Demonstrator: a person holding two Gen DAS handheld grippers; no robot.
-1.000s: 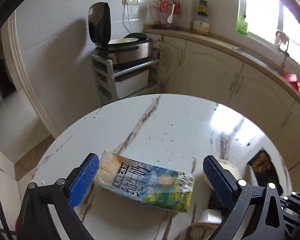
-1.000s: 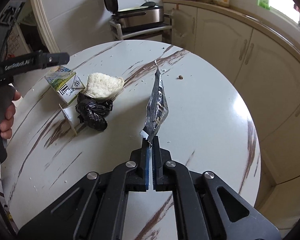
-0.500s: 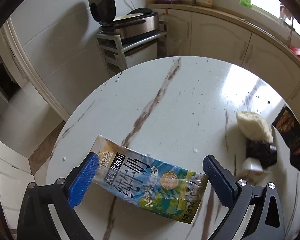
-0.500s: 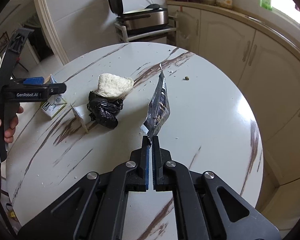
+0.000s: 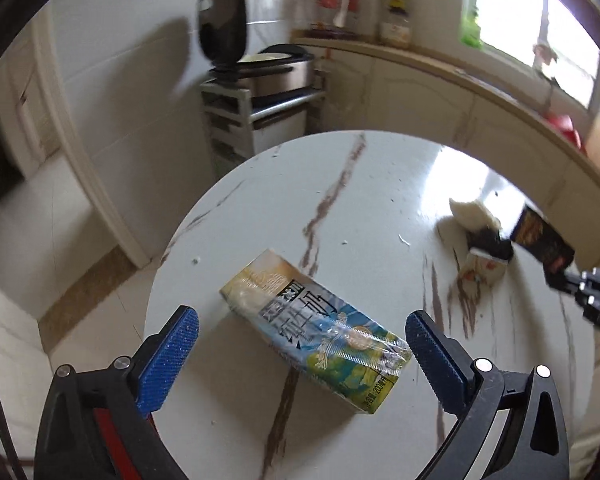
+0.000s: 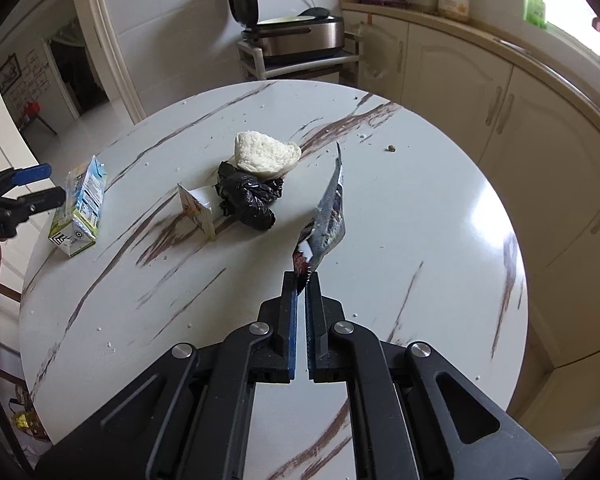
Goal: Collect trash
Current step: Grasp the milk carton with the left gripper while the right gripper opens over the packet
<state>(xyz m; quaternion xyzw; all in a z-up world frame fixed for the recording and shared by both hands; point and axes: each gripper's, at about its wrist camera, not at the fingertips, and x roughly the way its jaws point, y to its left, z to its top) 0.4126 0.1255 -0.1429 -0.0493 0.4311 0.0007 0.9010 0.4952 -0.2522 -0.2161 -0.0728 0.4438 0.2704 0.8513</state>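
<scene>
Marble table (image 6: pixel 420 208) mid-cleanup: right gripper (image 6: pixel 301 280) pinches a snack wrapper (image 6: pixel 330 216) (jaws just easing apart), left gripper (image 5: pixel 300 344) gapes around the milk carton (image 5: pixel 320 332), squeeze probably next.

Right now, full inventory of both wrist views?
milk carton: 1, blue-green, lying between the open left jaws
snack wrapper: 1, silver-dark, pinched at its end
bread piece: 1, white, table centre
black bag: 1, crumpled, touching the bread
small carton: 1, white, left of the bag
table: 1, round, white marble
rice cooker: 1, steel, lid open, on a rack
left gripper: open
right gripper: jaws easing open, wrapper between them
</scene>
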